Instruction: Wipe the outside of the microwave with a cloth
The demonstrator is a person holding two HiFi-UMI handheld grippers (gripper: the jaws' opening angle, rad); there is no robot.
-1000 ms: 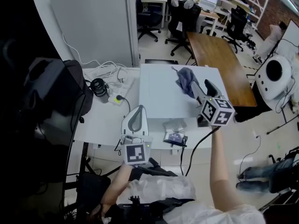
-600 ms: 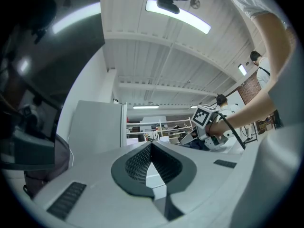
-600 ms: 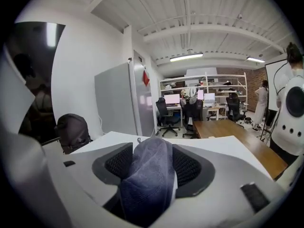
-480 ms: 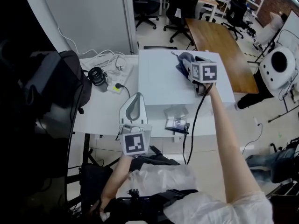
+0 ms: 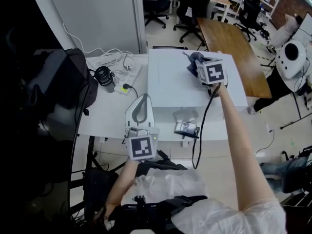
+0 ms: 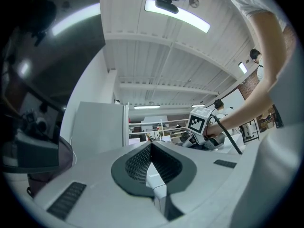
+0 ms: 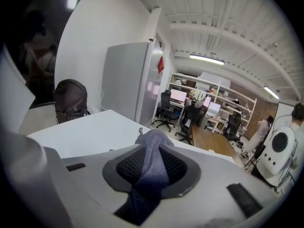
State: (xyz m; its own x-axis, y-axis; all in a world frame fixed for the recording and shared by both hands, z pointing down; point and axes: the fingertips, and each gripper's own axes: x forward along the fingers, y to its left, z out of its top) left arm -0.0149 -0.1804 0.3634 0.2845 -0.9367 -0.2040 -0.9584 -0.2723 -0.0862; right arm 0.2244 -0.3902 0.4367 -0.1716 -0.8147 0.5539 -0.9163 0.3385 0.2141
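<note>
Here, the right gripper [image 5: 197,65] gripped the cloth [image 5: 194,58] on top of the microwave [image 5: 168,84].
Its jaws had just been closing. In the right gripper view the blue-grey cloth filled the gap between the dark ribbed pads [image 7: 128,167] and bunched up above them, pinched fast. The cloth lay on the white microwave's top near its far edge, right of the middle, with the gripper angled down onto it. The left gripper [image 5: 141,106] hung over the white table [image 5: 105,116], just beside the microwave's near left corner, with its jaws pressed together on nothing. A black cylinder [image 5: 104,75] and white cables [image 5: 114,62] lay on the table further left.
</note>
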